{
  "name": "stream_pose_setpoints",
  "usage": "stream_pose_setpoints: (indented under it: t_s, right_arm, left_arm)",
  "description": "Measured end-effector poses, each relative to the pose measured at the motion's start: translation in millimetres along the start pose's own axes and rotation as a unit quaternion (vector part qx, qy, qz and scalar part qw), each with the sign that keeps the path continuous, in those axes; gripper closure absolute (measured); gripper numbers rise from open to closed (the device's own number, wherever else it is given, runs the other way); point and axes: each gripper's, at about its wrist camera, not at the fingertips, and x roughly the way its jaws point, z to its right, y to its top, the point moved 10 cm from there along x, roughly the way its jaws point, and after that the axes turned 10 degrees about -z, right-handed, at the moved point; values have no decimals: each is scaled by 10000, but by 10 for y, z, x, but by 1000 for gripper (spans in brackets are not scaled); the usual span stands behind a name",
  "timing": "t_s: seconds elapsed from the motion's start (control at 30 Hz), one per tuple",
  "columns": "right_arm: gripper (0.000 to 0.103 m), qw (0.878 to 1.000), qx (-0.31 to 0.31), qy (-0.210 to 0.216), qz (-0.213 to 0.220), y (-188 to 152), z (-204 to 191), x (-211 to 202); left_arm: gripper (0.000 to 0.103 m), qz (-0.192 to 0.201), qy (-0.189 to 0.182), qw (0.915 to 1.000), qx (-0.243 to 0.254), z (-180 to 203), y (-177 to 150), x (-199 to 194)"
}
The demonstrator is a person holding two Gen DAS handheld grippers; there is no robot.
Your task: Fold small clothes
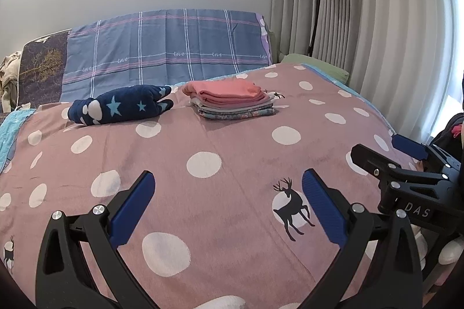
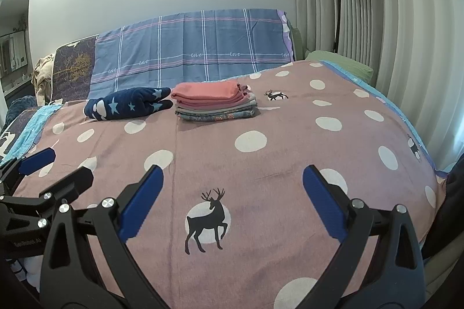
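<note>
Left hand-held gripper and right hand-held gripper: both released, empty, above mauve polka-dot bedspread. Neat stack of folded clothes, pink on top, lies near bed's head beside rolled navy star-print garment. Right view alone shows doorway at left edge; its contents indistinct.

A neat folded stack, pink on top, lies beside a rolled navy star-print garment.
</note>
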Motion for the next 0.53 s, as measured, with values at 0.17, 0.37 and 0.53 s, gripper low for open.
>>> stream_pose_setpoints:
  t_s: [0.17, 0.37, 0.53]
  right_arm:
    - [4, 10000, 7, 1, -31, -30, 3, 7]
    - [4, 10000, 9, 6, -34, -31, 8, 23]
    - [3, 10000, 18, 10, -53, -40, 1, 21]
  left_arm:
    - [1, -46, -8, 10000, 20, 6, -18, 22]
    - [1, -25, 6, 10000, 22, -18, -12, 8]
    - [1, -105, 64, 9999, 27, -16, -27, 50]
